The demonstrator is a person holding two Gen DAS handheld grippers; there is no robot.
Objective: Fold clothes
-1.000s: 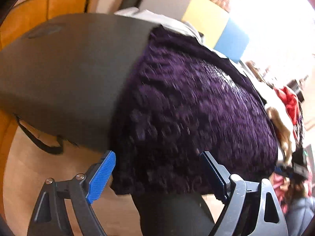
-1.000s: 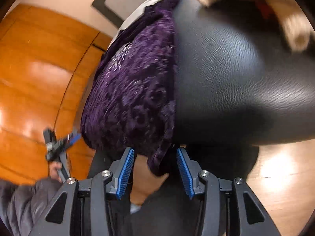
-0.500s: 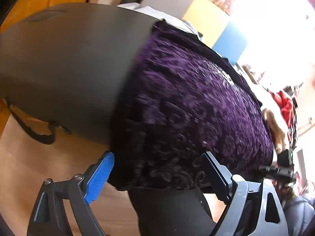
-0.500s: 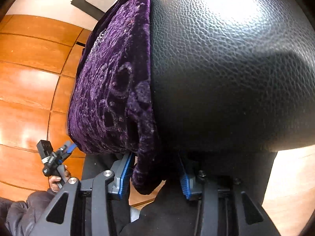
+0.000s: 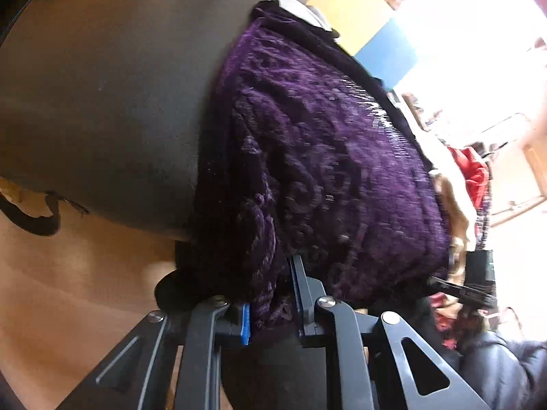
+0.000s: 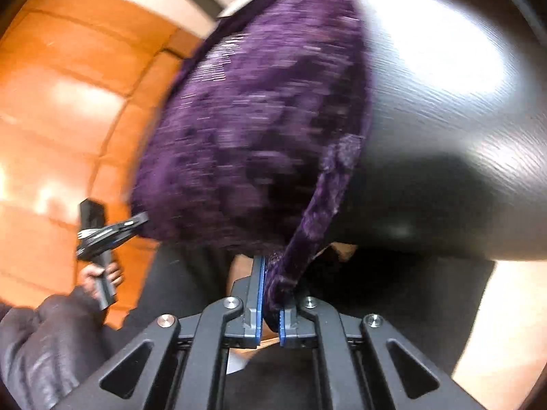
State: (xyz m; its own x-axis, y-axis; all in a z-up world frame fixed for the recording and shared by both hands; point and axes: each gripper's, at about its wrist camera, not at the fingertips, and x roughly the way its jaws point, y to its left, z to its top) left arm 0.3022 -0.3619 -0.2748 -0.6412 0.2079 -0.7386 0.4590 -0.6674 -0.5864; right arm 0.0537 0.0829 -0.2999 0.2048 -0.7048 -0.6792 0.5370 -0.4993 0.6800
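A purple velvet garment (image 5: 324, 171) with a swirl pattern lies over the near edge of a black table (image 5: 102, 85). My left gripper (image 5: 270, 294) is closing, and its jaws pinch the garment's near left corner, which bunches between the pads. In the right wrist view the same garment (image 6: 256, 119) drapes on the black table (image 6: 444, 119). My right gripper (image 6: 273, 287) is shut on the hanging right corner, which is pulled into a strip. The left gripper (image 6: 109, 229) shows there too, held by a hand at the garment's far corner.
A pile of other clothes, one of them red (image 5: 471, 174), lies at the table's right end. Yellow and blue panels (image 5: 386, 48) stand behind it. Orange wooden flooring (image 6: 68, 102) spreads below the table. A black strap (image 5: 30, 222) hangs off the left table edge.
Both grippers have gone from open around the garment's near corners to shut on them. The right corner is now lifted into a taut strip.
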